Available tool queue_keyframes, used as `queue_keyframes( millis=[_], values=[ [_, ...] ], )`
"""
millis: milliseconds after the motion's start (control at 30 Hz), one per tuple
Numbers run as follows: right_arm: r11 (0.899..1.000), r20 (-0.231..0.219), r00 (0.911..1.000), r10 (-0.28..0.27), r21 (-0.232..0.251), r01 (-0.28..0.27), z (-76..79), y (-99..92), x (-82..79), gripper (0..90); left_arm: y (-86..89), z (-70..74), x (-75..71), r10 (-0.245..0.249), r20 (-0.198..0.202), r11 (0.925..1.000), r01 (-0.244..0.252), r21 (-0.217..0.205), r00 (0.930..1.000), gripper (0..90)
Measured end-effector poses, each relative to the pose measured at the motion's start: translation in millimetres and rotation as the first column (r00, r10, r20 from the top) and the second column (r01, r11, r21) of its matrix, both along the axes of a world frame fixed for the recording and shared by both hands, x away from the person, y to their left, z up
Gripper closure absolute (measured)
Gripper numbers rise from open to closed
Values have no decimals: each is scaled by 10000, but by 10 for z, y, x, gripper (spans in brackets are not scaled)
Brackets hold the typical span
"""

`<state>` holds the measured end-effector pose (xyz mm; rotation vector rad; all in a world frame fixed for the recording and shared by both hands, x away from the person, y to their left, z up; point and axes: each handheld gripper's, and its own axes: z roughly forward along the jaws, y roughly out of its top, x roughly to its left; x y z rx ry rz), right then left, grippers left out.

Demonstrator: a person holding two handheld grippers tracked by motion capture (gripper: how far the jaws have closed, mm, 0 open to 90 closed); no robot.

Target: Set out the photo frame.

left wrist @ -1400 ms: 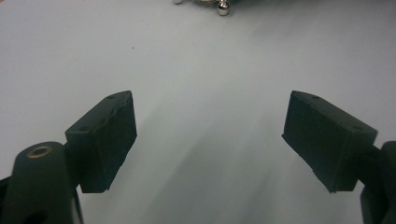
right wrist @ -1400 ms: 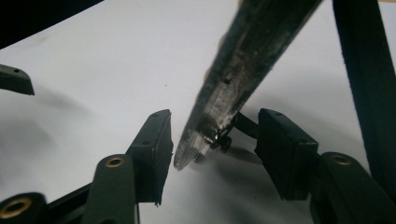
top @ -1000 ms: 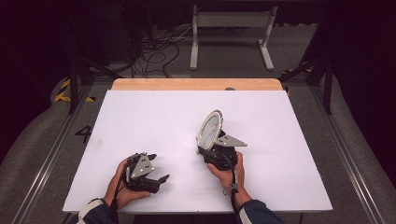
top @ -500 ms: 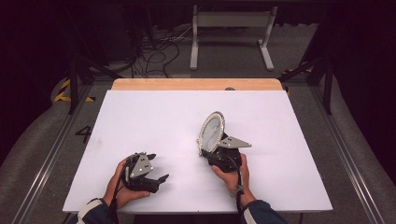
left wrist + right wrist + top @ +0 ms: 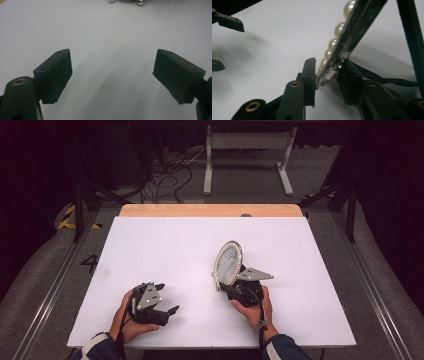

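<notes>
An oval mirror (image 5: 227,264) with a pearl-beaded rim stands tilted on its lower edge on the white table (image 5: 165,245), right of centre. My right gripper (image 5: 226,285) is shut on that lower edge. In the right gripper view the beaded rim (image 5: 354,27) runs up and to the right from between the two pads (image 5: 310,75) of the right gripper (image 5: 328,75). My left gripper (image 5: 166,298) rests near the front left of the table, open and empty. The left gripper view looks past its wide-apart jaws (image 5: 112,75) at bare white tabletop.
A wooden strip (image 5: 210,210) runs along the table's far edge. Beyond it are a white metal stand (image 5: 247,150) and loose cables (image 5: 170,175) on the floor. Two small shiny beads (image 5: 140,3) sit at the top edge of the left gripper view.
My right hand has shifted slightly towards the near right with the mirror still in its grip. The left hand has not moved.
</notes>
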<state>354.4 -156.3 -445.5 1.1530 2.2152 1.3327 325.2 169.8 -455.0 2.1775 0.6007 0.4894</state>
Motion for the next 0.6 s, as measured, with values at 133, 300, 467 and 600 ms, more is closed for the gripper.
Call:
queue_keyframes(
  millis=[133, 300, 467, 600],
  values=[
    [9995, 134, 9994, -304, 95, 303, 23, 29, 16, 568, 14, 0, 23, 71, -14, 10000, -71, -47, 10000, 160],
    [9969, 252, 9970, -735, 314, 727, 32, 51, 75, 528, 8, -9, 33, 142, -76, 9999, -143, -75, 9999, 158],
    [9960, 218, 9965, -805, 410, 795, 21, 58, 103, 577, -5, -15, 31, 95, -68, 10000, -96, -25, 9999, 159],
    [9980, 258, 9980, -572, 298, 564, 27, 74, 93, 630, 2, -11, 27, 151, -51, 9999, -151, -72, 9999, 158]
  ],
)
